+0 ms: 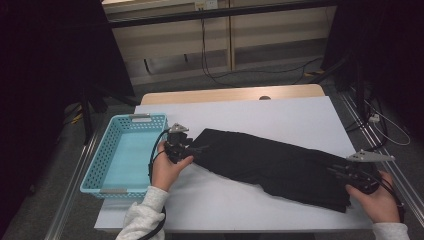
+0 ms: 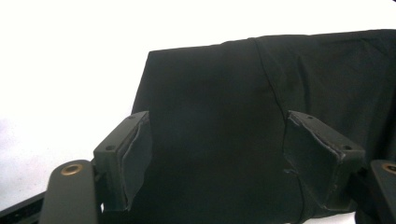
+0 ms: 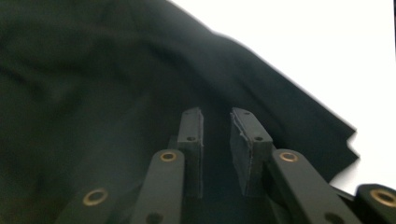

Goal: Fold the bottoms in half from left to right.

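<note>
A long black garment (image 1: 270, 162) lies flat across the white table (image 1: 250, 112), running from the middle left towards the near right. My left gripper (image 1: 198, 147) rests at the garment's left end. In the left gripper view its jaws (image 2: 217, 140) stand wide apart, with the black cloth (image 2: 210, 84) spread flat beneath and between them. My right gripper (image 1: 336, 171) sits over the garment's right end. In the right gripper view its jaws (image 3: 217, 116) stand a narrow gap apart, low over the dark cloth (image 3: 93, 70), and I see no fold pinched between them.
A teal mesh basket (image 1: 135, 119), with nothing inside, stands on the table's left side just beside my left hand. Beyond the far table edge are cables on the floor and a low wall. Metal rails run along both sides of the table.
</note>
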`<state>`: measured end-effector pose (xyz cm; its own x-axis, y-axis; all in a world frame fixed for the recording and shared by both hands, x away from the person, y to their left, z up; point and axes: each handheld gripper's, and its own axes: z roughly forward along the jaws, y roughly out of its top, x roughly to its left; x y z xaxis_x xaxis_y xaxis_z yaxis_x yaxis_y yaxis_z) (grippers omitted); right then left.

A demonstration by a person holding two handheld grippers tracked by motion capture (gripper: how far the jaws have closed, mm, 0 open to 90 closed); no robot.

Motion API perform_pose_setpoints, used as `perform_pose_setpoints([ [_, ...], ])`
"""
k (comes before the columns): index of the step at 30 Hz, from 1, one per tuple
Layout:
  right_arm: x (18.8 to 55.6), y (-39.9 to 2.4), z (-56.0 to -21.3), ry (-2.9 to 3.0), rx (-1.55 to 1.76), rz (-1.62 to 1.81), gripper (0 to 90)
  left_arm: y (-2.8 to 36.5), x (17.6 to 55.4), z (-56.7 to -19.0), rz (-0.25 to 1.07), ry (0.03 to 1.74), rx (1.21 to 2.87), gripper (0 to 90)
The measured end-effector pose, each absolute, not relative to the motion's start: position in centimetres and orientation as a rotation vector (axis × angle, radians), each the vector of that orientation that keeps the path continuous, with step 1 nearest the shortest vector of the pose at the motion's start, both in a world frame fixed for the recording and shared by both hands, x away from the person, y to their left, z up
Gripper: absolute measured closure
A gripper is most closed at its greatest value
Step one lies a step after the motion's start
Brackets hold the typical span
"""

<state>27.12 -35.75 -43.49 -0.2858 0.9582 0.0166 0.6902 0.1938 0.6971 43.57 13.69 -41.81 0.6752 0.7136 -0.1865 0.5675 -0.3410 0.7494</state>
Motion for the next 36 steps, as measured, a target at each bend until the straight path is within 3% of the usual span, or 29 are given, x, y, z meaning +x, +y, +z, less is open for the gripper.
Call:
perform_pose_setpoints([
  [6,26.5,-36.5,-44.6,2.032,1.578,0.813,68.9,13.7,43.6,-41.8,0.226,0.993,2.037,24.3],
  [7,26.4,-36.5,-44.6,2.039,1.572,0.811,72.3,13.7,43.5,-41.8,0.223,0.991,2.042,24.4],
  [9,26.3,-36.4,-44.5,2.049,1.586,0.821,87.6,13.7,43.6,-41.8,0.225,0.988,2.045,24.3],
  [12,26.2,-36.3,-44.3,2.07,1.567,0.804,90.0,13.6,43.5,-41.9,0.224,0.99,2.046,24.4],
  [29,25.1,-37.2,-44.2,2.076,1.564,0.839,90.0,14.1,44.3,-41.9,0.271,1.05,2.031,21.5],
  [36,25.8,-36.4,-43.6,2.036,1.555,0.977,73.4,14.1,44.8,-41.7,0.274,1.051,2.044,19.6],
])
